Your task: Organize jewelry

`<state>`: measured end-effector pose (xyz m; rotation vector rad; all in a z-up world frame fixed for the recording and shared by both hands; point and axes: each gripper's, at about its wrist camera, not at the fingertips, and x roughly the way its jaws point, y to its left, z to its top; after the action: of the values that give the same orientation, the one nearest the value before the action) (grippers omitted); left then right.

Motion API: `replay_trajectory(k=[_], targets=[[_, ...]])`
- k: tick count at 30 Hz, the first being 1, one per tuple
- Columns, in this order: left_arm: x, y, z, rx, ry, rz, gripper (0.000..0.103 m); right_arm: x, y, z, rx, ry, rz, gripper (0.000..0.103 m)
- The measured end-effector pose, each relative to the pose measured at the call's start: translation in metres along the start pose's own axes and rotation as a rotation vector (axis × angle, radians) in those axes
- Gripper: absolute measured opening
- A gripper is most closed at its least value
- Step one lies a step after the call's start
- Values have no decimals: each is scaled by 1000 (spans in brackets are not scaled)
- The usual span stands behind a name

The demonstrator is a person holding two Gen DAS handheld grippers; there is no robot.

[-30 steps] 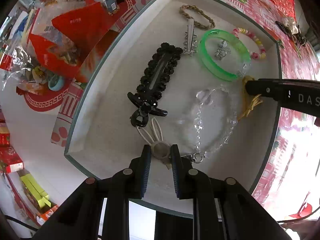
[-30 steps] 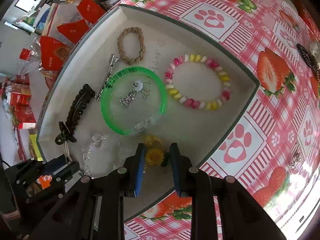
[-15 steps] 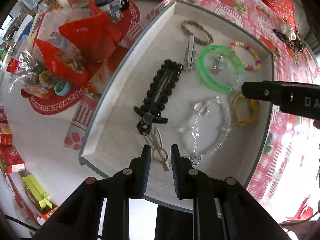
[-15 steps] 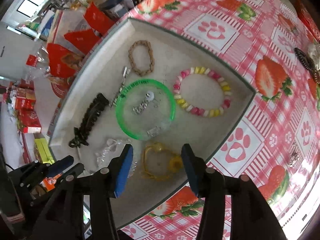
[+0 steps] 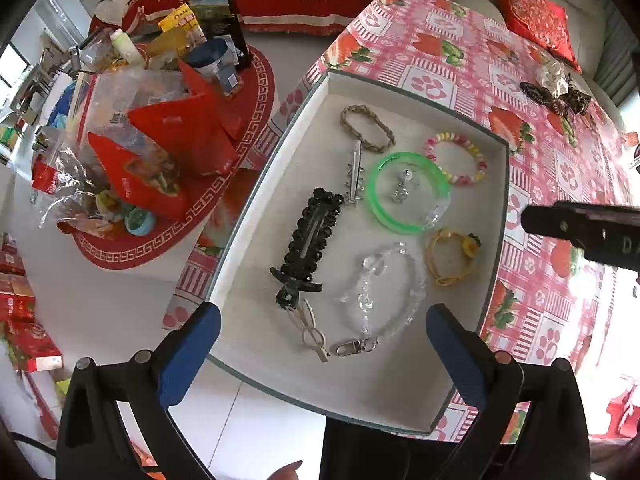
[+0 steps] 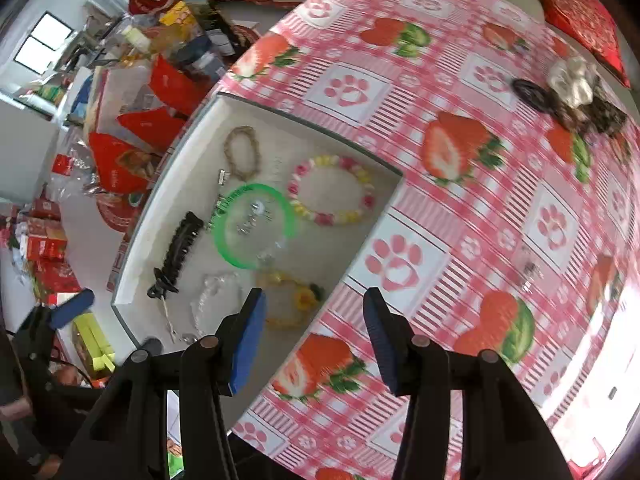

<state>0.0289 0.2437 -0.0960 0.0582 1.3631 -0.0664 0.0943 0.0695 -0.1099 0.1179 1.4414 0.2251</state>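
Note:
A white tray (image 5: 304,128) with a grey-green rim holds several pieces: a black hair clip (image 5: 308,240), a rabbit-ear clip (image 5: 310,330), a clear bead bracelet (image 5: 384,288), a yellow flower band (image 5: 452,256), a green bangle (image 5: 408,196), a pink-yellow bead bracelet (image 5: 456,158), a braided band (image 5: 366,128) and a silver clip (image 5: 354,174). My left gripper (image 5: 322,354) is open and empty above the tray's near edge. My right gripper (image 6: 314,344) is open and empty, above the tray's near corner (image 6: 344,276) and the tablecloth; one finger (image 5: 580,228) shows in the left wrist view.
The strawberry and paw-print tablecloth (image 6: 500,208) covers the table. Dark hair ties and a white scrunchie (image 6: 568,92) lie at the far right. A small metal piece (image 6: 530,270) lies on the cloth. A cluttered side table with red bags (image 5: 160,148) stands left of the tray.
Both grippers opened and pulled back and up from the tray. The rabbit-ear clip and the yellow flower band now lie loose in the tray.

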Motion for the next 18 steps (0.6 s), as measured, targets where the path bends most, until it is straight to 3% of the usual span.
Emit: replay_trajectory(k=[5, 10, 14, 18], targets=[[-11, 3, 5, -10, -12, -18, 103, -10, -4, -9, -2, 18, -19, 62], [-31, 2, 7, 3, -42, 3, 103, -25, 1, -17, -35, 16, -30, 64], [-47, 4, 10, -15, -40, -2, 103, -41, 9, -19, -58, -4, -32, 78], [-63, 5, 12, -33, -48, -12, 103, -57, 16, -17, -74, -25, -33, 78]])
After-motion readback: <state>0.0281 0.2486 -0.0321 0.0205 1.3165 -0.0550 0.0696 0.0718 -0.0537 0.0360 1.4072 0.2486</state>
